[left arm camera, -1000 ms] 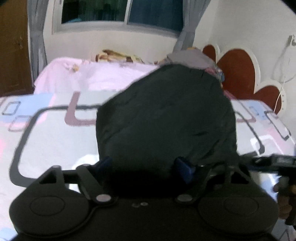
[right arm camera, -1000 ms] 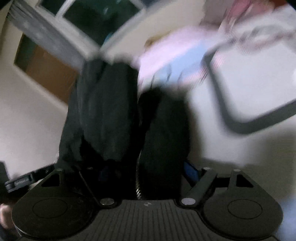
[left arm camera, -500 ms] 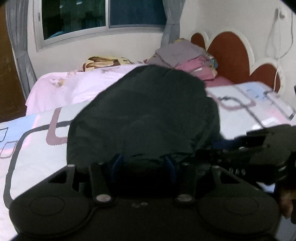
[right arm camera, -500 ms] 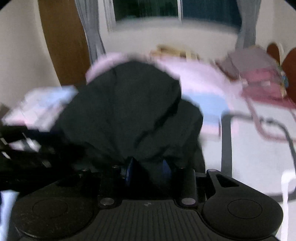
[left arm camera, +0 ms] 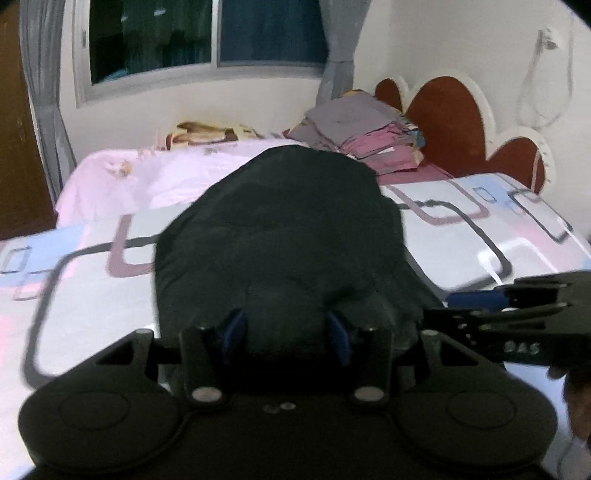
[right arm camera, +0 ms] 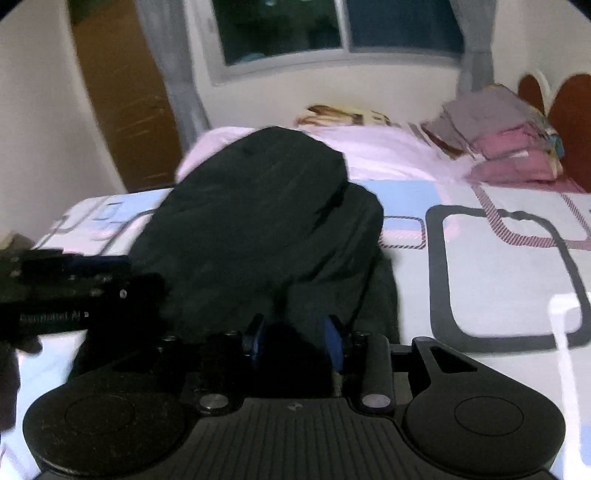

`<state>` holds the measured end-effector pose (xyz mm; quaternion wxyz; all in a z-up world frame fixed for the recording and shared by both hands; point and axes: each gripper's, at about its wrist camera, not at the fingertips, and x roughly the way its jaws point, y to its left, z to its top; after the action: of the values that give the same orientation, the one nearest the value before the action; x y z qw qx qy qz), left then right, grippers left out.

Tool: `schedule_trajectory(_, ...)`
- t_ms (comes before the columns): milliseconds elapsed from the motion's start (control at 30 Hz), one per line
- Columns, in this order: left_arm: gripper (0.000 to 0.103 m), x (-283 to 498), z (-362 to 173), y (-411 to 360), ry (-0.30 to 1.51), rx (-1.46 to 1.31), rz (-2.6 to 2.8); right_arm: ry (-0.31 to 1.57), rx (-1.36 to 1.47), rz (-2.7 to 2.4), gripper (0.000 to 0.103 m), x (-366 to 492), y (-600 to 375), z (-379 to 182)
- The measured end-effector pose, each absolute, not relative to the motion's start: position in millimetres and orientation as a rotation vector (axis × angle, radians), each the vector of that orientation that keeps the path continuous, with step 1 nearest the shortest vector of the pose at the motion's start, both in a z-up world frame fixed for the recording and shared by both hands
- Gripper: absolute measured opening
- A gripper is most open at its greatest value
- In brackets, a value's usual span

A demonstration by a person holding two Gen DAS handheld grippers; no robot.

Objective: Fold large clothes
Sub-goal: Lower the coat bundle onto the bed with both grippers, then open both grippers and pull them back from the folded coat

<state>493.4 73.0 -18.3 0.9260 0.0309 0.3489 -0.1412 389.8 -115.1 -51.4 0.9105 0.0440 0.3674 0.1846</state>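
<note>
Gripping one dark garment (left arm camera: 280,236): two grippers, left (left arm camera: 286,328) and right (right arm camera: 295,338), both clamped.

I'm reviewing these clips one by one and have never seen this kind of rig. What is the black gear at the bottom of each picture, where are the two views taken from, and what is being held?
There is no robot here: a person holds a hand-operated two-finger gripper in each hand, and each carries a wide-angle camera looking along its fingers. One picture comes from the left gripper, the other from the right gripper; the black housing at the bottom is the tool itself. Each also shows the other gripper at its edge. Both have blue pads closed on bunched folds of the same dark garment, which spreads ahead over a bed with a patterned bedspread. The jaws have just closed. Farther back lie a pink sheet, a pile of folded clothes by the red headboard, and a window.
</note>
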Motion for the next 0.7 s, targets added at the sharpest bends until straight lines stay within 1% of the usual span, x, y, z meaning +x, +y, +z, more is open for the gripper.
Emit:
schedule_trajectory(100,0.048,471.1,-35.7,72.7,0.778,0.09,-0.268,0.83,0.042,0.41,0.036,378.1,-102.3,-71.7)
schedule_trajectory(167,0.049,468.9,-51.1,68.5,0.78,0.095,-0.246,0.876,0.04,0.388,0.036,382.9,-99.5,-85.0)
schedule_trajectory(200,0.048,465.4,-48.1,66.0,0.78,0.1,-0.222,0.882,0.057,0.387,0.036,382.4,-96.4,-78.5)
schedule_trajectory(233,0.044,458.6,-39.6,64.4,0.767,0.099,-0.216,0.854,0.063,0.394,0.036,376.1,-100.3,-68.6)
schedule_trajectory(333,0.045,418.2,-9.6,62.0,0.69,0.111,-0.201,0.736,0.046,0.387,0.036,336.0,-120.2,-26.6)
schedule_trajectory(367,0.051,400.5,-0.5,61.8,0.666,0.106,-0.194,0.7,0.048,0.38,0.036,318.1,-129.0,-12.3)
schedule_trajectory(400,0.053,383.8,7.7,60.8,0.65,0.094,-0.18,0.677,0.064,0.383,0.036,299.4,-138.1,-1.3)
schedule_trajectory(433,0.062,364.3,16.3,60.6,0.631,0.071,-0.169,0.658,0.072,0.382,0.036,282.8,-146.1,8.1)
schedule_trajectory(467,0.08,348.1,25.4,58.1,0.608,0.055,-0.153,0.639,0.074,0.368,0.036,263.2,-154.3,16.9)
schedule_trajectory(500,0.092,329.4,32.5,55.8,0.577,0.046,-0.133,0.621,0.085,0.356,0.044,243.8,-160.7,23.1)
schedule_trajectory(533,0.103,307.8,38.6,52.3,0.528,0.04,-0.108,0.605,0.1,0.344,0.095,224.9,-166.7,26.8)
schedule_trajectory(600,0.103,284.2,46.9,45.4,0.527,0.041,-0.067,0.556,0.098,0.305,0.103,190.1,-176.5,33.1)
schedule_trajectory(633,0.103,272.9,49.7,42.1,0.553,0.042,-0.069,0.572,0.086,0.297,0.103,174.6,-178.7,33.8)
schedule_trajectory(700,0.103,248.2,55.4,37.4,0.547,0.03,-0.062,0.578,0.096,0.3,0.103,149.6,-183.3,37.3)
